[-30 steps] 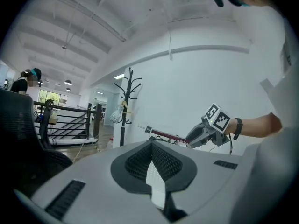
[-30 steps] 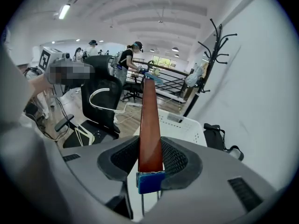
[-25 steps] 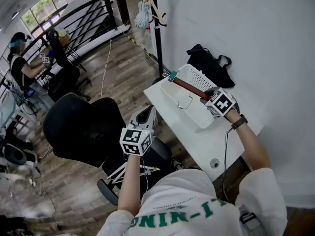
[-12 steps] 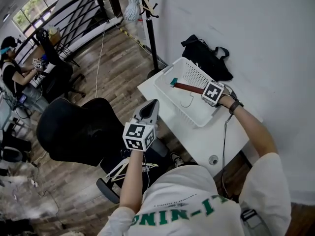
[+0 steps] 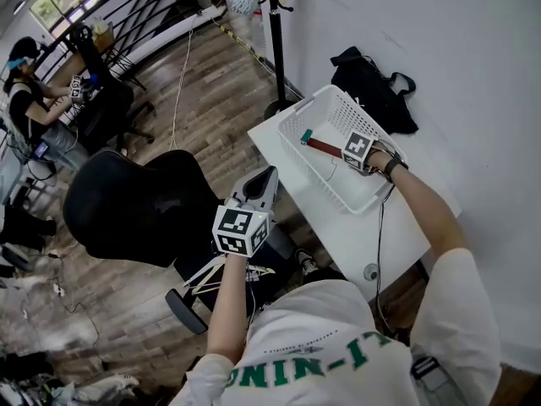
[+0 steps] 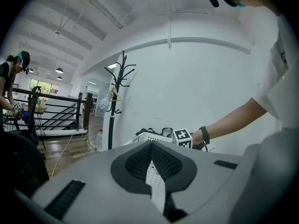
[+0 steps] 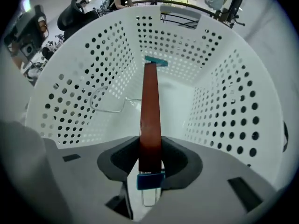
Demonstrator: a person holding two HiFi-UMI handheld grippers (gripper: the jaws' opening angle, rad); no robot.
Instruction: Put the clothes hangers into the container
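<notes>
One brown hanger, pinched in right gripper fingers, reaches into one white basket; left gripper fingers pressed together.

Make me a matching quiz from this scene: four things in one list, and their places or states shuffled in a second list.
Things:
1 clothes hanger
2 white basket
3 left gripper
4 black bag

Places or states:
A shut, nothing in it
B beside the wall
C standing on the table
D clamped in the right gripper

Pairs: 1-D, 2-C, 3-A, 4-B
</notes>
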